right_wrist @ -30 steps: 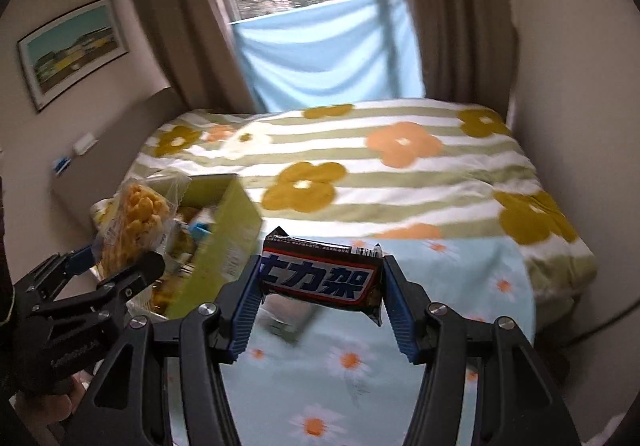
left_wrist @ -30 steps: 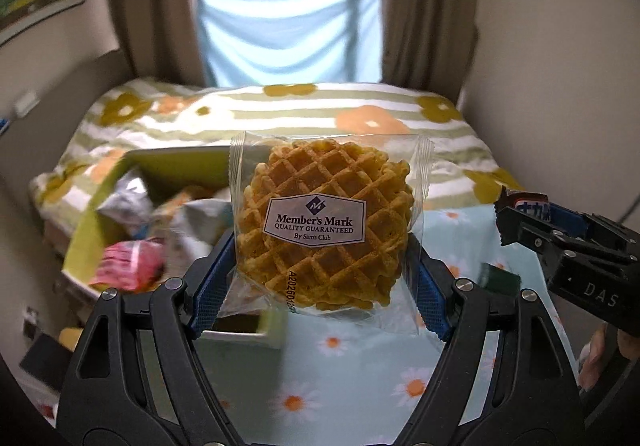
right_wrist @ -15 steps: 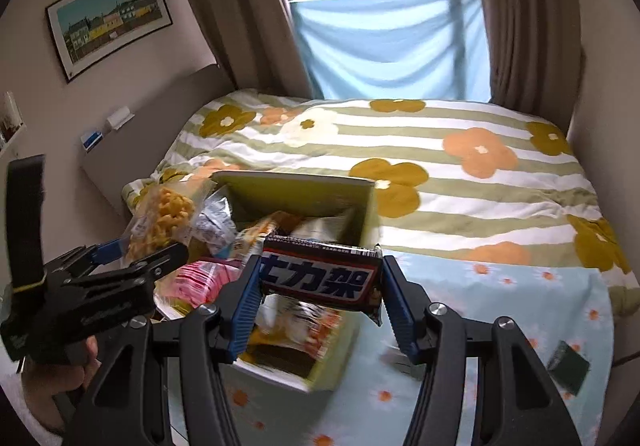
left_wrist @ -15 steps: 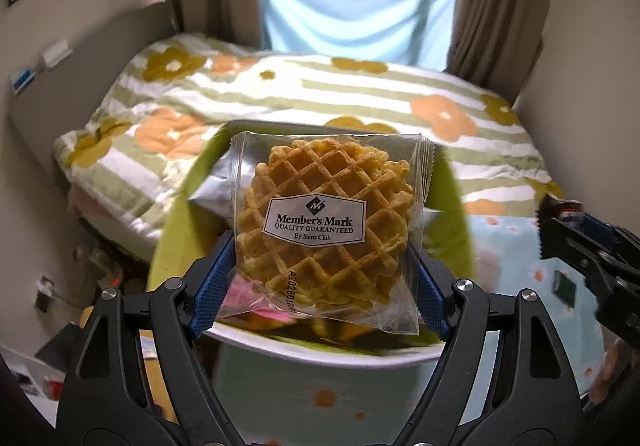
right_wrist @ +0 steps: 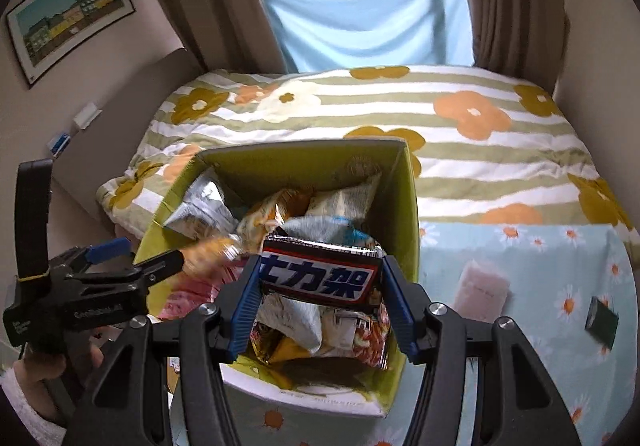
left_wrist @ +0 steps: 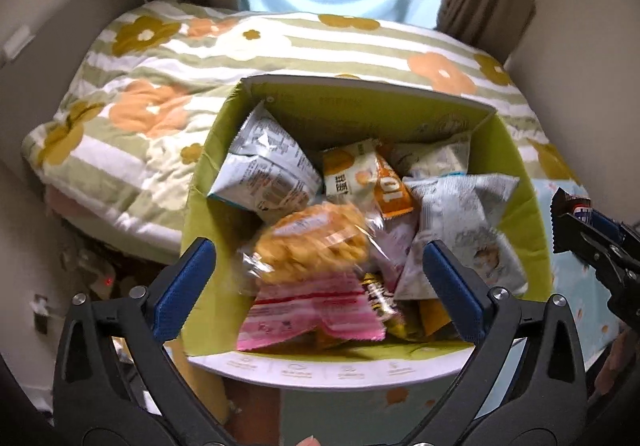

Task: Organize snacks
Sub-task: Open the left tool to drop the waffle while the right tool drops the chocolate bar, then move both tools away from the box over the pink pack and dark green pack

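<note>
Table [right_wrist: 520, 326]: green box [left_wrist: 524, 185] at left edge.
Box: snack bags, waffle [left_wrist: 308, 246] on top.
Left gripper [left_wrist: 320, 286]: spread, empty.
Right gripper [right_wrist: 320, 298]: pinching bar [right_wrist: 320, 278].

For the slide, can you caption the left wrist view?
Left gripper open above the green box, waffle packet dropping onto the snacks.
</note>
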